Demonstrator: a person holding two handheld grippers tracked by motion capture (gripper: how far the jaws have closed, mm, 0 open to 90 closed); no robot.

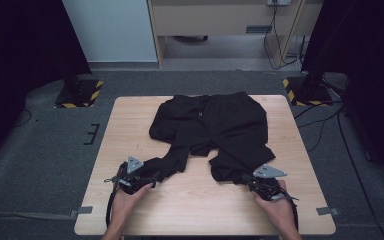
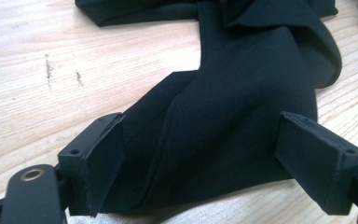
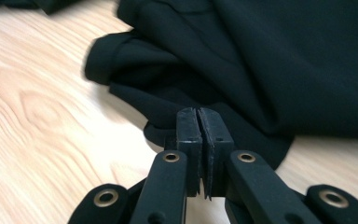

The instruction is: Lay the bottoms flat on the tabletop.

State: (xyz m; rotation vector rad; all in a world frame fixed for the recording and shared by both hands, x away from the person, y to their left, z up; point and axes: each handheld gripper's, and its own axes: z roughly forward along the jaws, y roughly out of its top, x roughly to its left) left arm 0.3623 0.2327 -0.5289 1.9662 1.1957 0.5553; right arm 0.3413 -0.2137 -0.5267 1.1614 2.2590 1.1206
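- Pale wood, with plain grain and a few dark scuffs, is making up the counter (image 1: 130,200), which is standing on grey carpet (image 1: 40,165).
- Black curtains are hanging at both sides of the room, and yellow-and-black striped bases (image 1: 80,94) are sitting on the floor beyond the counter's two far corners.
- A white panel and a light wooden desk with trailing cables are standing at the back of the room.
- Black shorts (image 1: 215,125) are lying on the far middle of the counter, waistband away from the person and both legs reaching toward the near edge.
- The left gripper (image 1: 139,177) is resting at the end of the left leg, held by the person's left hand (image 1: 125,200).
- In the left gripper view, its jaws are standing wide, with the leg's hem (image 2: 205,154) lying between them; the left pad is sitting right against the cloth's edge, and the right pad is just beside it without pressing.
- The right gripper (image 1: 256,181) is sitting at the end of the right leg, held by the right hand (image 1: 277,210).
- In the right gripper view, its jaws are pressing together over the edge of the hem (image 3: 261,140); whether cloth is pinched between the pads I cannot tell.
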